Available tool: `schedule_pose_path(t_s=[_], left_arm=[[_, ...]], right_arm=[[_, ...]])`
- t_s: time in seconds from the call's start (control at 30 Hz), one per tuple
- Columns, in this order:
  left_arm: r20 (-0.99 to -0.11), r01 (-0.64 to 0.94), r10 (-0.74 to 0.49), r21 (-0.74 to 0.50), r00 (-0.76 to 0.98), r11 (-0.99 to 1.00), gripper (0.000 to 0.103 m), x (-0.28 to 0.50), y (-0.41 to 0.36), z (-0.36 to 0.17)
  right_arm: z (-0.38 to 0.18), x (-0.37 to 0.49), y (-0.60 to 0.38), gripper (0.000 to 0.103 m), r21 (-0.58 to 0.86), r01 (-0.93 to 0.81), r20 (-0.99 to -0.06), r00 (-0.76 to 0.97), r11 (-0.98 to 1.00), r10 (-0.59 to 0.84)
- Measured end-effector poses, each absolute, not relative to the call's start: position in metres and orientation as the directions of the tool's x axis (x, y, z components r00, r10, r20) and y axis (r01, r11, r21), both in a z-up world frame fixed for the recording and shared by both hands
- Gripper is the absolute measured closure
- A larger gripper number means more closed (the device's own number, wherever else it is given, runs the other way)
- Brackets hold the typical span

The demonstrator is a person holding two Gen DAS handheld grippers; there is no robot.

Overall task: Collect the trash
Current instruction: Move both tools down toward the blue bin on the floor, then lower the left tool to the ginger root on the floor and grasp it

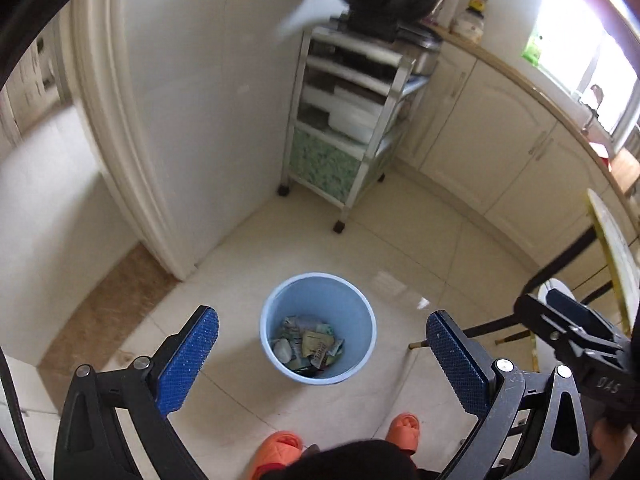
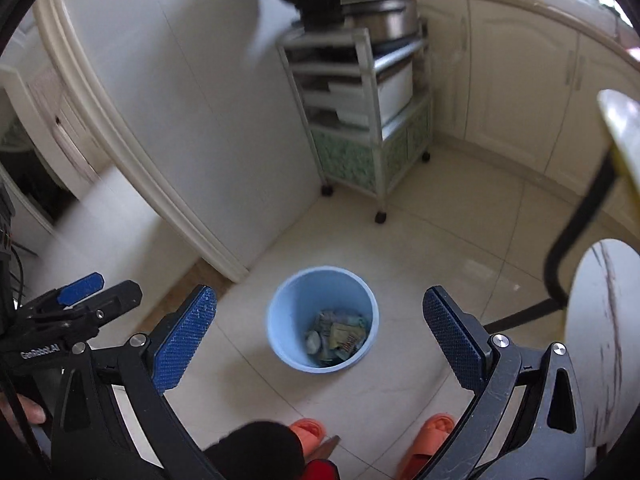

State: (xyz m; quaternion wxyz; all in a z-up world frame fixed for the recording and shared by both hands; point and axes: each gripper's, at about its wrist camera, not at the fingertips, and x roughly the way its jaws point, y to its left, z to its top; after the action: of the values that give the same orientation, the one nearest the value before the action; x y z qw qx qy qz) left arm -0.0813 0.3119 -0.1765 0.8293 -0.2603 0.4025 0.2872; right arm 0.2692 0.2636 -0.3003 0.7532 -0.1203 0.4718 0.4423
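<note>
A light blue trash bin (image 1: 318,328) stands on the pale tiled floor and holds several crumpled wrappers (image 1: 308,346). It also shows in the right wrist view (image 2: 322,317), with the wrappers (image 2: 338,338) inside. My left gripper (image 1: 322,344) is open and empty, held high above the bin, which shows between its blue pads (image 1: 192,360). My right gripper (image 2: 320,338) is open and empty too, above the bin. Each gripper shows at the edge of the other's view: the right one (image 1: 568,332) and the left one (image 2: 80,300).
A white shelf cart on wheels (image 1: 352,120) with pots stands against the wall behind the bin. Cream cabinets (image 1: 500,148) run along the right. A round white table (image 2: 604,320) with black legs is at the right. The person's orange slippers (image 1: 280,446) are near the bin.
</note>
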Motion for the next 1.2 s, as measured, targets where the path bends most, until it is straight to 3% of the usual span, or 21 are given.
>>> schedule_pose_path(t_s=[0.17, 0.5, 0.6, 0.67, 0.7, 0.97, 1.2], left_arm=[[-0.870, -0.732, 0.224, -0.203, 0.440, 0.651, 0.001, -0.065, 0.411, -0.232], [-0.953, -0.875, 0.099, -0.218, 0.286, 0.433, 0.002, -0.079, 0.514, -0.375], [-0.956, -0.930, -0.021, -0.288, 0.291, 0.229, 0.011, -0.113, 0.548, -0.425], [-0.963, -0.957, -0.068, -0.267, 0.261, 0.111, 0.021, -0.139, 0.572, -0.451], [-0.968, -0.967, -0.065, -0.246, 0.242, 0.071, 0.021, -0.149, 0.587, -0.459], [-0.996, -0.969, -0.022, -0.080, 0.087, -0.234, 0.022, -0.262, 0.657, -0.530], [-0.995, -0.986, 0.095, 0.008, -0.024, -0.169, 0.020, -0.276, 0.703, -0.557]], right_arm=[[-0.368, 0.289, 0.312, 0.000, 0.176, -0.747, -0.884, 0.167, 0.641, 0.437], [-0.544, 0.321, 0.336, 0.000, 0.176, -0.691, -0.950, 0.067, 0.701, 0.305], [-0.596, 0.324, 0.335, 0.000, 0.188, -0.667, -0.962, 0.025, 0.721, 0.273], [-0.628, 0.326, 0.332, 0.000, 0.167, -0.644, -0.973, 0.013, 0.746, 0.228], [-0.641, 0.328, 0.330, 0.000, 0.145, -0.632, -0.979, 0.016, 0.761, 0.201], [-0.680, 0.321, 0.327, 0.000, 0.080, -0.604, -0.989, 0.049, 0.793, 0.137], [-0.691, 0.318, 0.344, 0.000, 0.040, -0.570, -0.994, 0.059, 0.821, 0.090]])
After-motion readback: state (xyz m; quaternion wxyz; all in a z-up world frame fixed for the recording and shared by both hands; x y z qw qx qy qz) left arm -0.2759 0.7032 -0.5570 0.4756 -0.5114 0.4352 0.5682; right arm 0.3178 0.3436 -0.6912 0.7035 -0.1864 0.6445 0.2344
